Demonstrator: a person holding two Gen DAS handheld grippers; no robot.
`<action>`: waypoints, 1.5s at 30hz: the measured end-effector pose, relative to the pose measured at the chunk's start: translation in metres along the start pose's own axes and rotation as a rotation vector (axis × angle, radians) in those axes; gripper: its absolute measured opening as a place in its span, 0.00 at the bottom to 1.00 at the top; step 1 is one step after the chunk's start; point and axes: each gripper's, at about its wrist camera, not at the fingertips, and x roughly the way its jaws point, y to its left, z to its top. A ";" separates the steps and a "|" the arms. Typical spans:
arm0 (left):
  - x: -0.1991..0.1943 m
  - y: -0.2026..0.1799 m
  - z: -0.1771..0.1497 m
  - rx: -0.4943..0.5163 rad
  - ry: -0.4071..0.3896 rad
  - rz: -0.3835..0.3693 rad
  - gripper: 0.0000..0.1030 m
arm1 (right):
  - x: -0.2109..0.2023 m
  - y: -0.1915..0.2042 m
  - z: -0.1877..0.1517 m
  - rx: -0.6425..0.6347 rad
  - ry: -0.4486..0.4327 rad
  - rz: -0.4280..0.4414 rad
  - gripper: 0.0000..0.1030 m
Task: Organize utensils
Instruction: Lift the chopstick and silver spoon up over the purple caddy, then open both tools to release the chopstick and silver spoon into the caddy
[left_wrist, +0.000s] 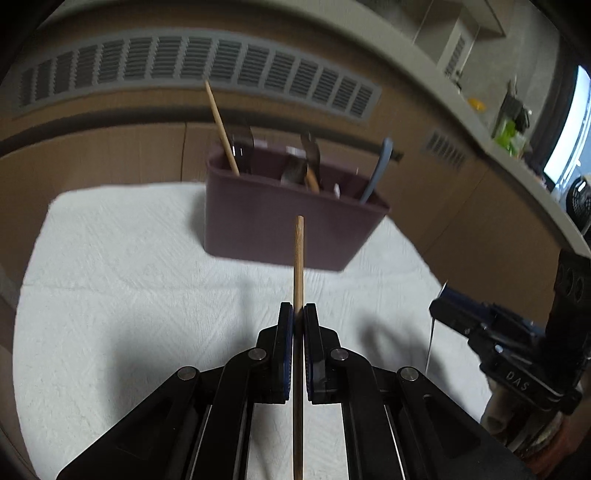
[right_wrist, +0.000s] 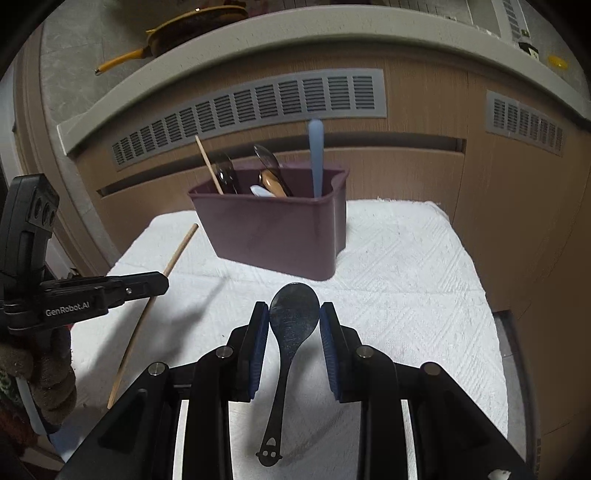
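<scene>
Two grippers: both in view, each carrying one utensil above a white towel (right_wrist: 406, 258).
Left gripper (left_wrist: 298, 314): clenched on a wooden chopstick (left_wrist: 298, 258); the blue pads (left_wrist: 288, 332) press it from both sides.
Held chopstick: runs lengthwise between the fingers, its far tip pointing toward the caddy; in the right wrist view it slants past the gripper tip, clear of the towel.
Right gripper (right_wrist: 294, 314): fingers part-way apart, a black spoon (right_wrist: 294, 314) between them.
Black spoon: bowl lies at the fingertips, its edges against both blue pads (right_wrist: 260, 332); handle runs back toward the camera, ending in a cut-out tab. Appears grasped at the bowl.
Utensil caddy (right_wrist: 277, 236): maroon plastic, divided, standing on the far part of the towel.
Caddy, left section: a second wooden chopstick (right_wrist: 208, 164) leaning left, with a dark utensil (right_wrist: 227, 173) beside it.
Caddy, middle section: a brown spoon (right_wrist: 271, 182), a white piece (right_wrist: 260, 191) and a dark spoon (right_wrist: 267, 157); exact compartments cannot be told.
Caddy, right section: a pale blue handle (right_wrist: 316, 155) standing upright.
Backdrop: wood-tone panel with grey vent grilles (right_wrist: 258, 107) behind the towel.
Ledge above: a yellow-handled pan (right_wrist: 177, 33) at far left.
</scene>
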 end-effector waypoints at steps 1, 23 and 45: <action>-0.004 0.002 0.009 -0.002 -0.022 -0.003 0.05 | -0.003 0.001 0.003 0.012 -0.014 0.011 0.25; 0.028 -0.013 0.148 0.036 -0.761 0.072 0.05 | 0.031 -0.009 0.171 -0.051 -0.338 -0.038 0.25; 0.006 0.007 0.040 0.036 -0.393 0.193 0.43 | 0.029 -0.005 0.069 -0.077 -0.161 -0.020 0.30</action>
